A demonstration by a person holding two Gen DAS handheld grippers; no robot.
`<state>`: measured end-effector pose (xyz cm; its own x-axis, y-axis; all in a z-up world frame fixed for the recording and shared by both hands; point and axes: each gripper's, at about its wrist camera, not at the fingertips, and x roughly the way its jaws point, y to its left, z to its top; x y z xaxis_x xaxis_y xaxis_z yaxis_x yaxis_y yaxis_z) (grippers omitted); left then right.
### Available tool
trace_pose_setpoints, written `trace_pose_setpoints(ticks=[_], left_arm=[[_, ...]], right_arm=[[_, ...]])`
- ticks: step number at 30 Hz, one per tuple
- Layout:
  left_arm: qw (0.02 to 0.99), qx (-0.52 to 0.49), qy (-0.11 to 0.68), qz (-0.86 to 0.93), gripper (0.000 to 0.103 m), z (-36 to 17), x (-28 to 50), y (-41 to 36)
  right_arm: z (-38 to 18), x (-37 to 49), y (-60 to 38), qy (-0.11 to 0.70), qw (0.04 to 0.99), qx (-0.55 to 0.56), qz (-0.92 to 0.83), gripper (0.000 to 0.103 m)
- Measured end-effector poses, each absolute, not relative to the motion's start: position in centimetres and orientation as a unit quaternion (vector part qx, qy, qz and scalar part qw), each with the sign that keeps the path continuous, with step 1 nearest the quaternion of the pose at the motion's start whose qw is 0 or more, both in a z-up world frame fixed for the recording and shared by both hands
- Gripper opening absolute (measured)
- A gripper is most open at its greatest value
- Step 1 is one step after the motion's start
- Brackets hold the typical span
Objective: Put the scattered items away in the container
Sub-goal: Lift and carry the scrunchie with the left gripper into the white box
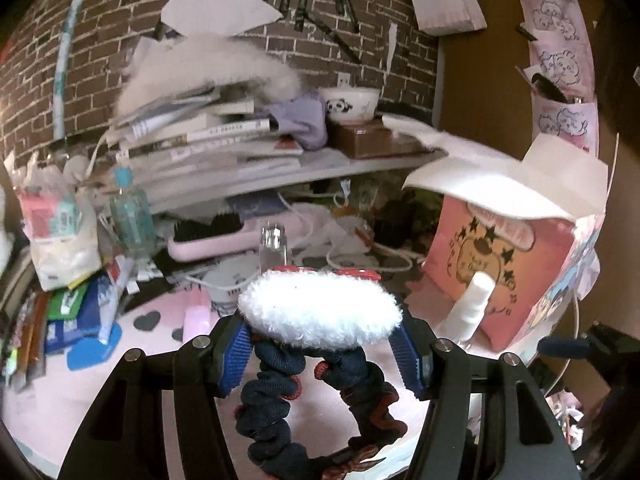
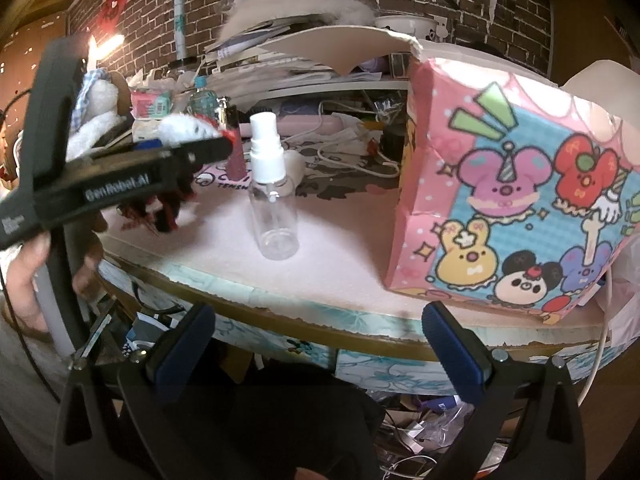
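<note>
Dim warm room, a lamp (image 2: 107, 43) glaring upper left; fisheye bends edges, motion blur smears clutter.

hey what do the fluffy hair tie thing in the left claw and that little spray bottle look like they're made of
Hair tie: white plush fabric, a fuzzy matte pile, on a gathered dark denim-like scrunchie band.
Spray bottle: probably clear glossy plastic, since the tabletop shows through it, with an opaque white plastic pump cap.

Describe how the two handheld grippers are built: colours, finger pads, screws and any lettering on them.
Both are matte black plastic. The left gripper has two slotted black fingers with ribbed blue pads and silver screw heads on top. From the right wrist view, its side bears white lettering, too blurred to spell with confidence. The right gripper matches: black fingers, blue pads, silver screws.
</note>
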<state>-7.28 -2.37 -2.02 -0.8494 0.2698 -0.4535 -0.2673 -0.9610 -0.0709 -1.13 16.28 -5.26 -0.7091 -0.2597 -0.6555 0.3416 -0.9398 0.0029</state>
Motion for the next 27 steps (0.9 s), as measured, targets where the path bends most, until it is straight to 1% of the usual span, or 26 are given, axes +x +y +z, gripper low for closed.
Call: trace_pose_setpoints(ticks=[8,14,20,27], left_arm=[[0.136,-0.207,0.015,0.969,0.057,1.9,-7.1,-1.7],[0.166,-0.184,0.030,0.968,0.057,5.8,-7.3,0.0],[0.221,-0.176,0.051,0.958,0.057,9.4,-8.0,4.1],[0.277,-0.188,0.087,0.938,0.057,11.8,-9.5,10.4]], right_arm=[[-5.0,-1.1,16.5,0.058,0.161,0.344,-0.923,0.103],[-4.9,-1.2,16.6,0.056,0.160,0.343,-0.924,0.103],[-4.7,-1.3,17.2,0.052,0.159,0.340,-0.925,0.103],[-4.6,-1.3,17.6,0.049,0.157,0.338,-0.927,0.103]])
